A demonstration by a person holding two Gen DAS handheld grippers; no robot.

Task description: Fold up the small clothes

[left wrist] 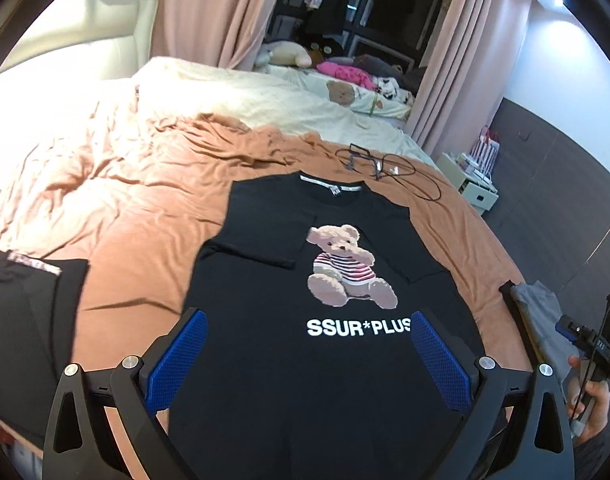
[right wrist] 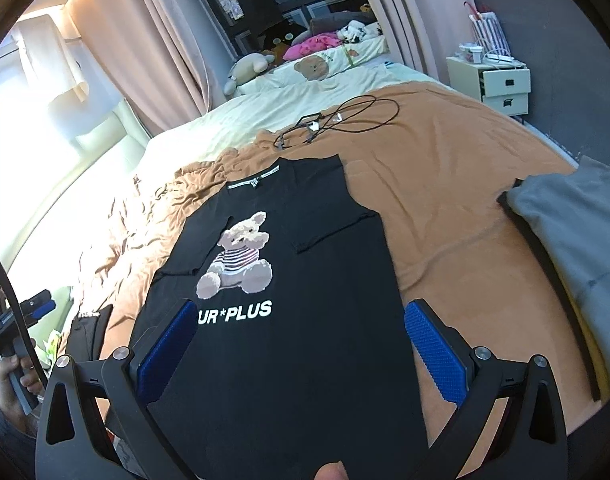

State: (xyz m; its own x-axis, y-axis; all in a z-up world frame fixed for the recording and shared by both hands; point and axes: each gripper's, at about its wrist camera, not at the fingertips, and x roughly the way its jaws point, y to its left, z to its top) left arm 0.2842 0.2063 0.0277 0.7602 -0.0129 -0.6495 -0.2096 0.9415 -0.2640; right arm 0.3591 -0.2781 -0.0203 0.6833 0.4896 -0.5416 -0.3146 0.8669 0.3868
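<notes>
Bedroom with pink curtains (left wrist: 209, 12) and a wide bed (left wrist: 137, 208) under a rumpled orange-brown sheet, cream bedding further back. Beside the bed stands a small white drawer unit (right wrist: 501, 84) with its upper drawer pulled partly out; what lies inside cannot be made out, though small items and a striped bag sit on top.

A black T-shirt (left wrist: 317, 360) with a teddy-bear print and the words SSUR*PLUS lies flat, face up, on the sheet, both sleeves folded in over the chest, collar pointing away. The left tongs (left wrist: 305, 340) hang above its lower half with the blue pads spread wide, gripping nothing; the shirt fills the gap between them. The right tongs (right wrist: 301, 336) are likewise spread wide and empty, over the same shirt's lower right part, one pad over black cloth and the other over bare sheet.

A folded black garment (left wrist: 29, 328) lies left of the shirt, a grey one (right wrist: 577, 248) to the right. A black cable (right wrist: 337, 120) coils beyond the collar.
</notes>
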